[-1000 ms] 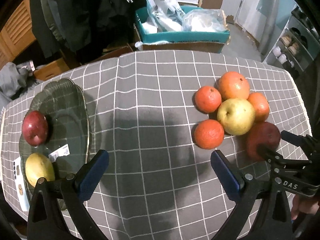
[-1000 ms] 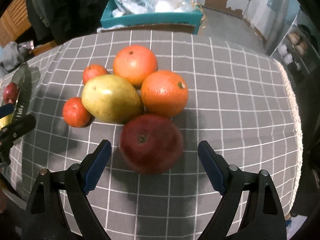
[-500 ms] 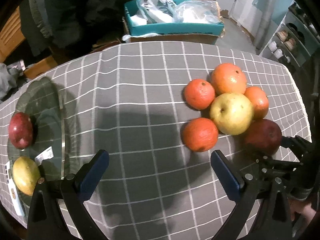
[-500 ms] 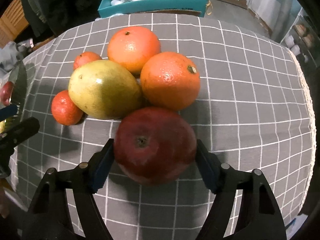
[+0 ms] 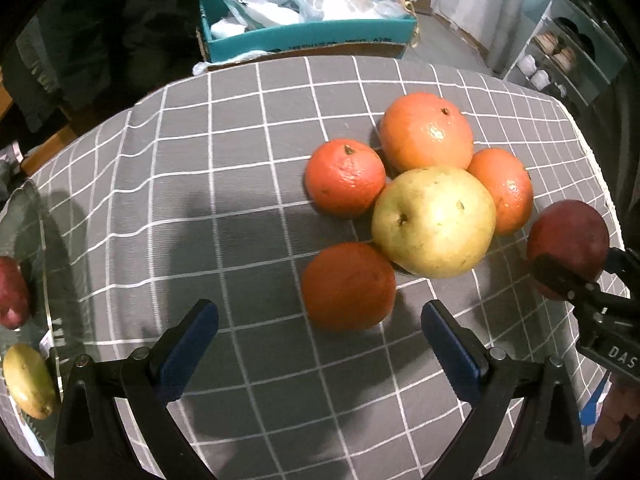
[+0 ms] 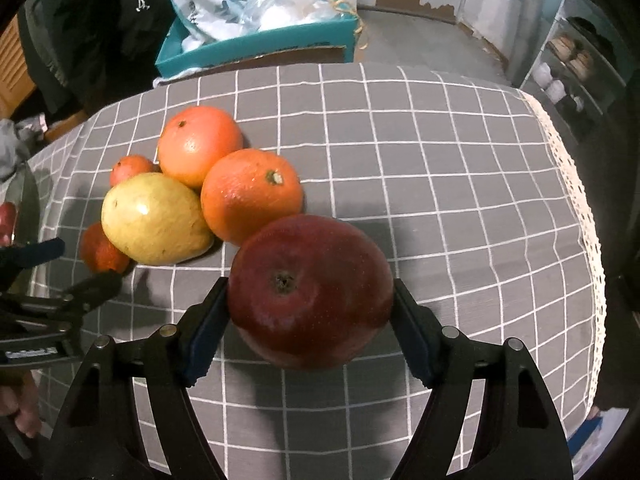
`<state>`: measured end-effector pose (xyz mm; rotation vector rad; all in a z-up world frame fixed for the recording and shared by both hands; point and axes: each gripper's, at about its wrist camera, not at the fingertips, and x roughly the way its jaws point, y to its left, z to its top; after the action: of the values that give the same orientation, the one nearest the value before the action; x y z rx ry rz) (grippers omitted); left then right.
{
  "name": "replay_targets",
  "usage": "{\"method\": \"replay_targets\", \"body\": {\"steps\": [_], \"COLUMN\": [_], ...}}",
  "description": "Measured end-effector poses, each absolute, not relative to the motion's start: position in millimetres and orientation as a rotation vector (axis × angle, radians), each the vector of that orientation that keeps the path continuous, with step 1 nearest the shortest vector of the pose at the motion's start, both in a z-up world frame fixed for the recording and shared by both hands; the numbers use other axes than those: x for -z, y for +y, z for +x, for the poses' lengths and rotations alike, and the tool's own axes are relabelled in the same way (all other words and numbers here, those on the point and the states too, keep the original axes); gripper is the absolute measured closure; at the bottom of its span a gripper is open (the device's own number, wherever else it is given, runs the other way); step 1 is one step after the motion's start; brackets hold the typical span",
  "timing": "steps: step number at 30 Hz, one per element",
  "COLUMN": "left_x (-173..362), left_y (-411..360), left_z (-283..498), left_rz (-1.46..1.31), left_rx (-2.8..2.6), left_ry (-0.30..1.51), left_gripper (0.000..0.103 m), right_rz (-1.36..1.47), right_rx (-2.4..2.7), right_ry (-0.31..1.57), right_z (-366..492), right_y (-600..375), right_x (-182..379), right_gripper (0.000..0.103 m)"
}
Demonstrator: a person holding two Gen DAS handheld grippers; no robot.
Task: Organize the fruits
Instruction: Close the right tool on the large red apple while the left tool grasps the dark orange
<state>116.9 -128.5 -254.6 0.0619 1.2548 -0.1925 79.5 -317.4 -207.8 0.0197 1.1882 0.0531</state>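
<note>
My right gripper (image 6: 310,300) is shut on a dark red apple (image 6: 310,292), both pads pressed to its sides, a little above the grey checked cloth. The same red apple (image 5: 568,240) shows at the right edge of the left wrist view. My left gripper (image 5: 320,328) stands open, its blue pads either side of a small orange (image 5: 348,286) just ahead of them. Behind it lie a yellow-green pear (image 5: 434,222), a second small orange (image 5: 345,177), a large orange (image 5: 426,132) and another orange (image 5: 504,190).
A glass plate (image 5: 36,248) at the left edge holds a red apple (image 5: 12,298) and a yellow fruit (image 5: 28,380). A teal box (image 5: 308,36) with bags stands beyond the table's far edge. The cloth's lace border (image 6: 576,208) marks the right edge.
The right gripper went from open around the red apple to shut on it and drew it away from the pile. The left gripper moved right and closer, toward the near small orange.
</note>
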Motion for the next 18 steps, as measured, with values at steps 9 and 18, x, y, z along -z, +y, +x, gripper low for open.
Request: {"method": "replay_targets", "body": {"steps": [9, 18], "left_x": [258.5, 250.8], "left_y": [-134.9, -137.0], "left_z": [118.9, 115.3], "left_rz": [0.09, 0.08], "left_rx": [0.178, 0.204], "left_ry": [1.233, 1.209], "left_gripper": [0.025, 0.058], "right_rz": [0.017, -0.002], "right_rx": [-0.059, -0.066], "right_ry": [1.192, 1.182], "right_z": [82.4, 87.6], "right_y": [-318.0, -310.3], "right_x": [210.9, 208.6], "right_gripper": [0.027, 0.027]}}
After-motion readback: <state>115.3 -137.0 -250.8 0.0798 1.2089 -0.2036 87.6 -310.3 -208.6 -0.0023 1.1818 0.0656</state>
